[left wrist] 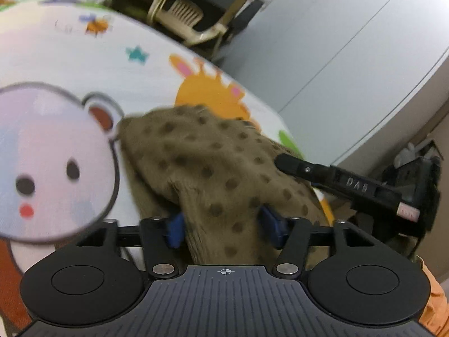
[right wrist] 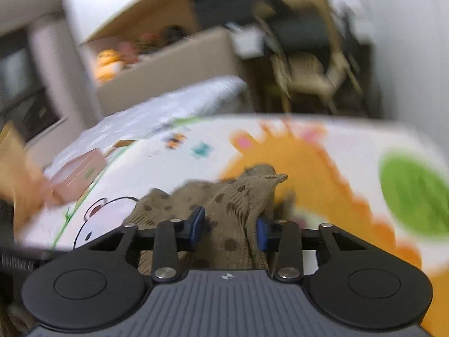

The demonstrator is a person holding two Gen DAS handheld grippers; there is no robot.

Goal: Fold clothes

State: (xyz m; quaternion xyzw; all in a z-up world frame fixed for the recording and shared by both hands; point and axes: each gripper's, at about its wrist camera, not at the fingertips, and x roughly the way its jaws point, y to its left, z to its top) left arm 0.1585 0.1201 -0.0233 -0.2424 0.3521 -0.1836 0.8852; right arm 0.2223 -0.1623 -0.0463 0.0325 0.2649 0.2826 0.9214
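On the cartoon-print mat [left wrist: 146,84], both my grippers' fingers [left wrist: 175,229] [right wrist: 197,221] pinch the soft, limp dotted brown knit garment [left wrist: 202,163]; edges grip best.

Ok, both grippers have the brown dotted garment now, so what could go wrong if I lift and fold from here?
1. The left gripper has a thick bunch of the brown dotted knit garment between its jaws, not one edge, so the fold may come out lumpy.
2. The right gripper also pinches gathered cloth, so layers may slip free.
3. The right gripper's finger lies over the garment close to the left gripper; pulling apart could twist it.
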